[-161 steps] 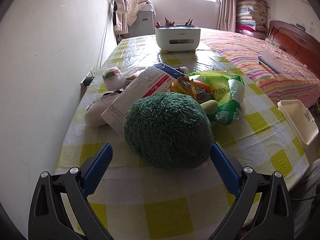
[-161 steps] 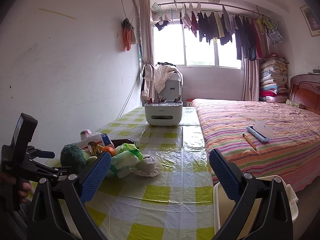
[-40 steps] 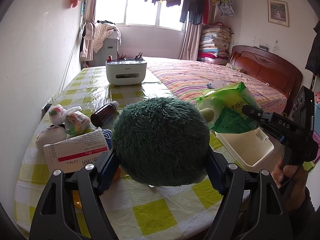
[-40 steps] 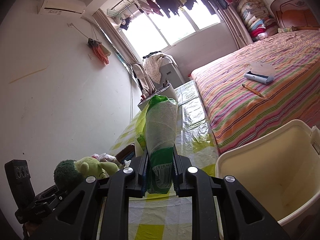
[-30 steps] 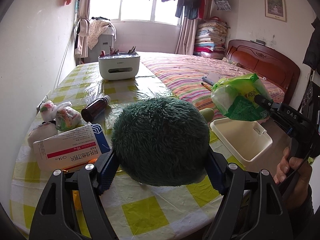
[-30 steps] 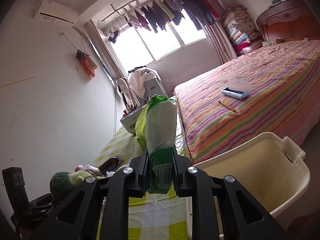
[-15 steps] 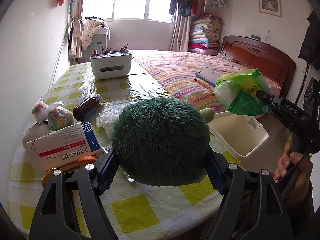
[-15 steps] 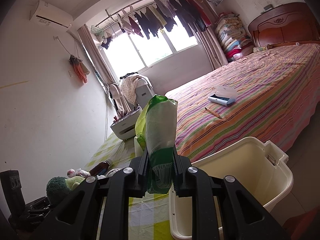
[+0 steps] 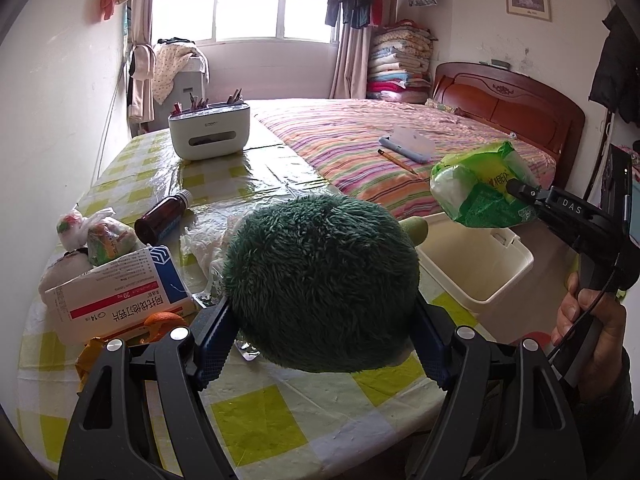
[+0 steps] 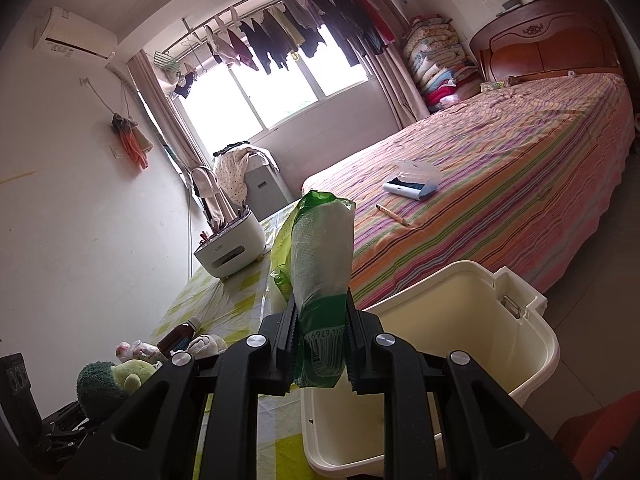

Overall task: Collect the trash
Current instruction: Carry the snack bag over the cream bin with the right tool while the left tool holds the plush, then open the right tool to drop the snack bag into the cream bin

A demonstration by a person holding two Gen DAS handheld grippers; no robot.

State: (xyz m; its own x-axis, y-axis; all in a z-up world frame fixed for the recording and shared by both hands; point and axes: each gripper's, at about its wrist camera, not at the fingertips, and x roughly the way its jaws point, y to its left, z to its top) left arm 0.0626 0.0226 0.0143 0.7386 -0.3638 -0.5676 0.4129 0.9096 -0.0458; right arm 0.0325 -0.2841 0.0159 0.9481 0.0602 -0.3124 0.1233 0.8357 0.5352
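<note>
Right-wrist footage shows the right gripper (image 10: pixel 320 340) clamped on a green-and-white plastic wrapper (image 10: pixel 322 264), which is held upright between the closed jaws, above the near rim of the cream waste bin (image 10: pixel 520 332). No trash can be made out in the part of the bin's interior that is visible, so the collecting is judged to be at its very start, with this wrapper likely the first piece to go in. From the left wrist, the same wrapper (image 9: pixel 480 192) is seen raised in the air beside the table edge, with the bin (image 9: pixel 480 268) below and slightly behind it. The left gripper (image 9: pixel 320 332) is closed on a dark green plush toy (image 9: pixel 320 292), which is squeezed between the blue pads and held just above the checked tablecloth (image 9: pixel 248 420). Several items are left on the table: a white medicine box (image 9: pixel 120 292) with a red stripe, a brown glass bottle (image 9: pixel 160 220), two small knotted plastic bags (image 9: pixel 96 232), a crumpled clear wrapper (image 9: pixel 204 244), and orange peel (image 9: pixel 160 320) partly hidden under the box. A white desk organiser (image 9: pixel 210 132) stands at the far end and is probably not trash. Most of the task is therefore judged still undone.
</note>
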